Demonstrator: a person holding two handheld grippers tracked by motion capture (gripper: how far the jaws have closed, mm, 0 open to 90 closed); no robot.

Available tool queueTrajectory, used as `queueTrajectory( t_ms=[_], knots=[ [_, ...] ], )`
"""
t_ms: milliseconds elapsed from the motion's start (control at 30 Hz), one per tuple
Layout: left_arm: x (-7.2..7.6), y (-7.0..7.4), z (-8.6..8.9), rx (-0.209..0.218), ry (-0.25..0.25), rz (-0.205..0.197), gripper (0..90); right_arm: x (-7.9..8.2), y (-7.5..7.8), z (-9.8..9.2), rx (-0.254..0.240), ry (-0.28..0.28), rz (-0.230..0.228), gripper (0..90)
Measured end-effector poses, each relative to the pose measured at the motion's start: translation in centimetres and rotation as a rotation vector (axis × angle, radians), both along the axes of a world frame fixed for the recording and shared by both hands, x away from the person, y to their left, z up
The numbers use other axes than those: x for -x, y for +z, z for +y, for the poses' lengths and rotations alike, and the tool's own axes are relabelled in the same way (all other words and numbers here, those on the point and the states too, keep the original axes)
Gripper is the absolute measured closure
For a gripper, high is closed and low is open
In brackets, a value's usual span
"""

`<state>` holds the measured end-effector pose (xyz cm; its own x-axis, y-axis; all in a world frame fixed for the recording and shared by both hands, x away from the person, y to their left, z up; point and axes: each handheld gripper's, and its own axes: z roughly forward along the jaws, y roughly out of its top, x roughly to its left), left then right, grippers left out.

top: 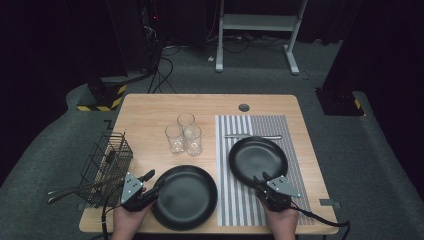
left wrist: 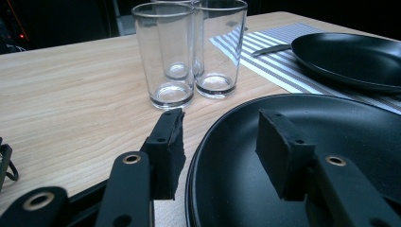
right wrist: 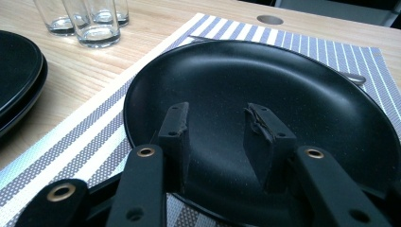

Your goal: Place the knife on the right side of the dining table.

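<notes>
High view: three glasses (top: pixel 184 134), two plates (top: pixel 185 196).

A black plate (top: pixel 258 159) lies flat on the striped placemat (top: pixel 240 200); black plates (top: pixel 186 197) lie stacked beside it.

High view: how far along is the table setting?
Done: one black plate lies on the striped mat, a knife beyond it. In hand: the left gripper straddles the rim of the plate stack, jaws open; the right gripper sits open at the placed plate's edge. Left: the glasses, and cutlery in the basket.
</notes>
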<state>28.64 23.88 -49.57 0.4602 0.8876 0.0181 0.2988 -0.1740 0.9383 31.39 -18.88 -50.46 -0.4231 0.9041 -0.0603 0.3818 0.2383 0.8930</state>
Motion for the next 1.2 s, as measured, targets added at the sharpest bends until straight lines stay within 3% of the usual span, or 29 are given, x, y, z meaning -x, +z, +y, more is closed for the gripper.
queueTrajectory(
  t_ms=[367,567,900,1200],
  knots=[
    [-0.2,0.1,-0.1,0.022,-0.002,0.023,50.7,1.5,0.3,0.3,0.026,0.014,-0.032,60.8],
    [-0.2,0.0,-0.1,0.018,-0.009,0.023,50.1,1.9,0.4,1.3,0.01,0.034,-0.018,60.4],
    [-0.2,0.0,-0.3,0.032,-0.015,0.044,48.0,1.6,-0.4,3.5,-0.007,0.074,0.015,59.9],
    [-0.3,0.2,-0.4,0.019,-0.005,0.045,47.4,0.8,-0.8,4.6,-0.027,0.097,0.026,59.4]
  ],
)
